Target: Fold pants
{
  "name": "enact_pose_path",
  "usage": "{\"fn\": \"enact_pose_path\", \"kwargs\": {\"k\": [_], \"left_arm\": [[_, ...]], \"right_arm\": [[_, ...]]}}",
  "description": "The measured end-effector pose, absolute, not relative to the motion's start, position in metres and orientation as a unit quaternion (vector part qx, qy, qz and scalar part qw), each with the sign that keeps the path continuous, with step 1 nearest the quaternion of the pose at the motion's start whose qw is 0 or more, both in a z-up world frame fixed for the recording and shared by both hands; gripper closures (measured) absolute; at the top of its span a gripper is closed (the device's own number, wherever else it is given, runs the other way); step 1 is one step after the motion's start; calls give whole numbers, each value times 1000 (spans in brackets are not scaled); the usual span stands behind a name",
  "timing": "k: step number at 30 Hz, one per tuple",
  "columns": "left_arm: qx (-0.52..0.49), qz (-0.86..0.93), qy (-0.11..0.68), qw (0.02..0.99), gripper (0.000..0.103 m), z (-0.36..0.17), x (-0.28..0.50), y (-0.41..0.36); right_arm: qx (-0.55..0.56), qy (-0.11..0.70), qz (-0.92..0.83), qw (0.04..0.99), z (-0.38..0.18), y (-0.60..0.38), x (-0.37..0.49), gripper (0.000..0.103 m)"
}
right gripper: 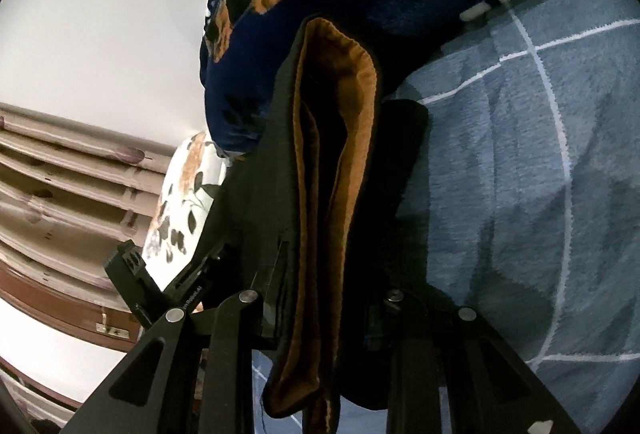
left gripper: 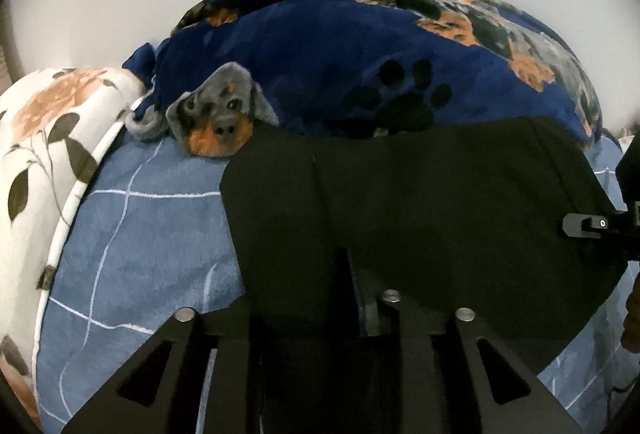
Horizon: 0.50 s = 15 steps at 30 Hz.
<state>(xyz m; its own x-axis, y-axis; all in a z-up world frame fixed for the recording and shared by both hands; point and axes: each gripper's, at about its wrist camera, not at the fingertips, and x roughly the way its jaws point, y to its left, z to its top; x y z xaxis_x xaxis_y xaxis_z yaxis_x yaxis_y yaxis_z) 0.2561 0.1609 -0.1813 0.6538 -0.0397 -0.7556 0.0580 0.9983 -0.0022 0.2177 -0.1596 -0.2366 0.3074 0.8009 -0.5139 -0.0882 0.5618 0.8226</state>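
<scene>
The black pants (left gripper: 420, 202) are held above the blue checked bedsheet (left gripper: 140, 234), clamped in the left gripper (left gripper: 320, 314) at the near edge. The right gripper (right gripper: 320, 314) appears closed on the brown-lined end, the long axis running between both.

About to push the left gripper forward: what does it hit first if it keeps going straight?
Beyond the black pants the left gripper appears to hold, the navy dog-print blanket heaped on the bed comes first, though depth is unclear.
</scene>
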Motion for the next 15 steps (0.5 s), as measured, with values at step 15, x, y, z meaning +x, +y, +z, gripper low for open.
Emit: {"fn": "enact_pose_path", "kwargs": {"k": [15], "left_arm": [[-1, -23, 402, 915, 67, -192, 254, 167]], "right_arm": [[290, 495, 285, 768, -235, -150, 218, 76]]}}
